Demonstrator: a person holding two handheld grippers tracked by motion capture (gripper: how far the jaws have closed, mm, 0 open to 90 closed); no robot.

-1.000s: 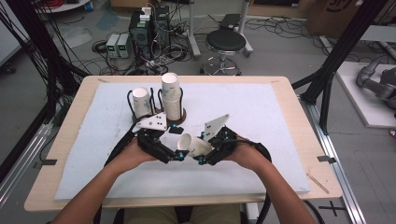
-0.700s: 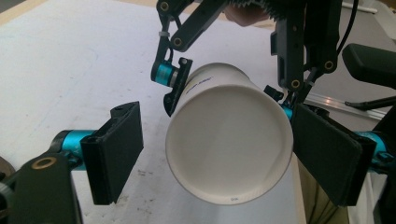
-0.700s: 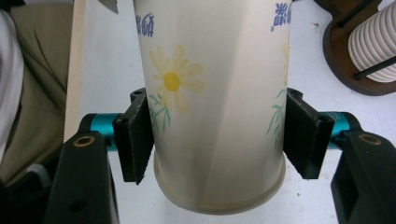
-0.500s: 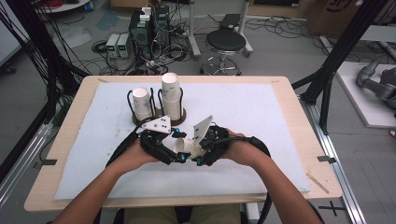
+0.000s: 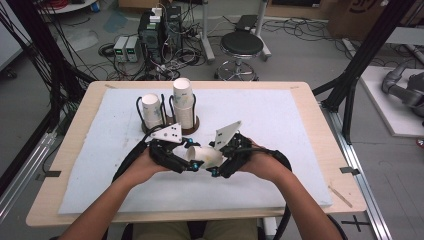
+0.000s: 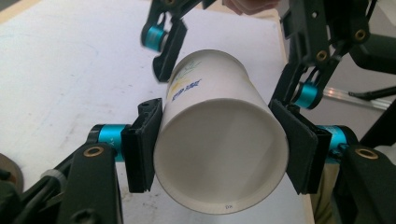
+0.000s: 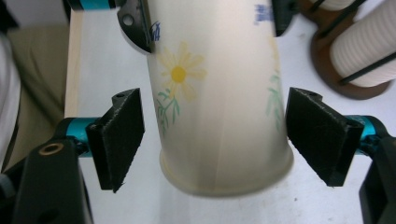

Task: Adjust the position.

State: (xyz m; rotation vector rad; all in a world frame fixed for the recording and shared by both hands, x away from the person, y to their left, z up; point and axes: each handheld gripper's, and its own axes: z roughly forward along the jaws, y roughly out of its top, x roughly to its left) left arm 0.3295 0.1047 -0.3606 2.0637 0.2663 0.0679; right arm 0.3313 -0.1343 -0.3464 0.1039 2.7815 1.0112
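1. White paper cup (image 6: 219, 140) is lying sideways above the table (image 5: 300, 130), between both grippers.
2. The left gripper (image 6: 219, 149) is clamping the cup near its base, pads touching both sides.
3. The right gripper (image 7: 219, 140) is straddling the rim end, its jaws standing apart, clear of the cup.
4. Two cup stacks (image 5: 183, 102) are standing in a rack (image 5: 192, 122) just behind.
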